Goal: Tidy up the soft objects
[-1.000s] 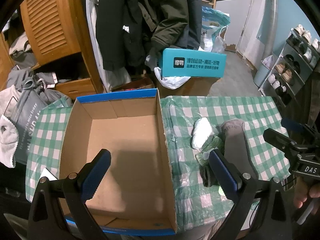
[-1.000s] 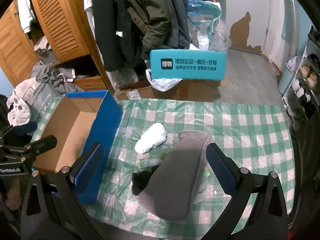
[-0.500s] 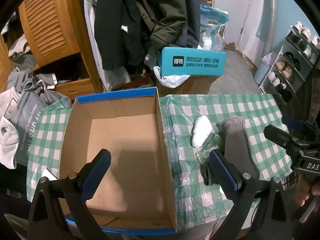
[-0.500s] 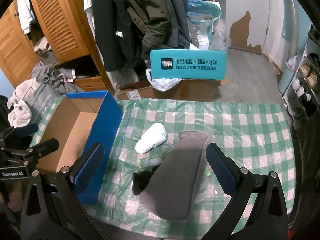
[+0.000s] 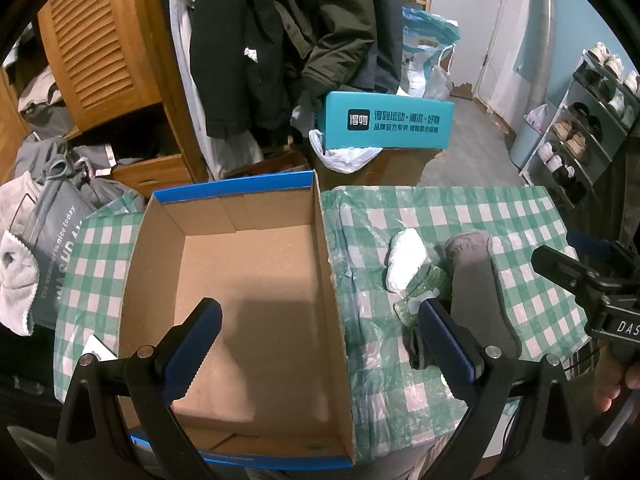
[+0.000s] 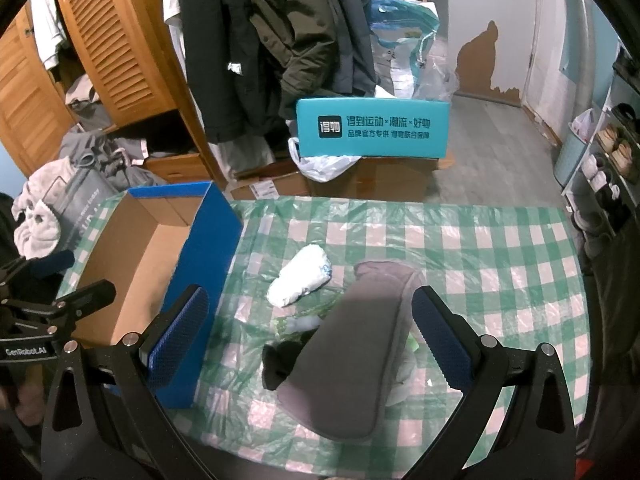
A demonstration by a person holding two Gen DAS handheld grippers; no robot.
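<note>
An open, empty cardboard box with blue outer walls (image 5: pixel 248 280) (image 6: pixel 208 264) stands on the left of the green-checked table. To its right lie a long grey insole (image 5: pixel 478 296) (image 6: pixel 360 352), a white rolled soft item (image 5: pixel 404 258) (image 6: pixel 300 280), a dark sock (image 6: pixel 280 360) and a green crumpled piece (image 5: pixel 424 292). My left gripper (image 5: pixel 320 352) is open above the box's near part. My right gripper (image 6: pixel 308 340) is open above the grey insole, touching nothing.
The table's green-checked plastic cloth (image 6: pixel 500 248) reaches the edges. Behind the table are a teal carton (image 6: pixel 372 128), hanging coats (image 6: pixel 288 32), a wooden louvred wardrobe (image 5: pixel 96 52) and clothes piles at left. A shoe rack (image 5: pixel 592 120) stands at right.
Almost nothing has changed; both grippers drift only slightly and stay open. The objects on the table have not moved.
</note>
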